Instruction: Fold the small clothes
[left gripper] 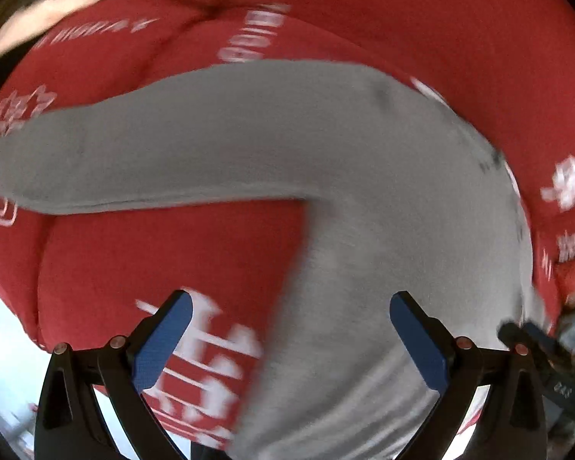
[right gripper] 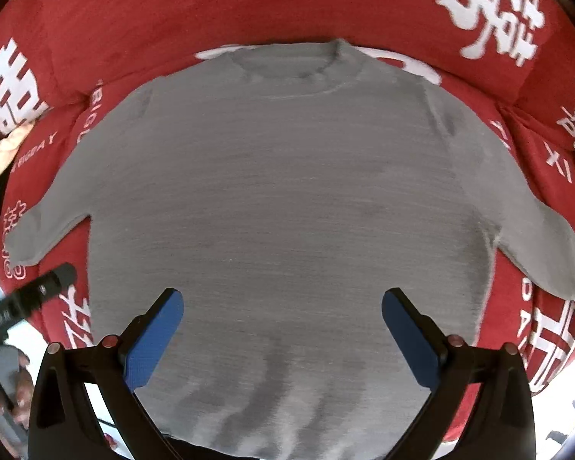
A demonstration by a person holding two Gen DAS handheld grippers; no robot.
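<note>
1. Currently I am seeing the grey sweater (right gripper: 280,199) lying flat, sleeves spread, on the red printed cushion (right gripper: 134,7).
2. Both my left gripper (left gripper: 291,337) and right gripper (right gripper: 281,329) are hovering wide open, holding nothing.
3. I am risking pinching cushion fabric, or bunching the soft knit.

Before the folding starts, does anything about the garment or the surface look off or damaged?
Nothing stands out. The grey knit long-sleeved sweater lies flat, collar away, both sleeves spread, on the red cushion with white lettering. Both tools hover open above it.
</note>
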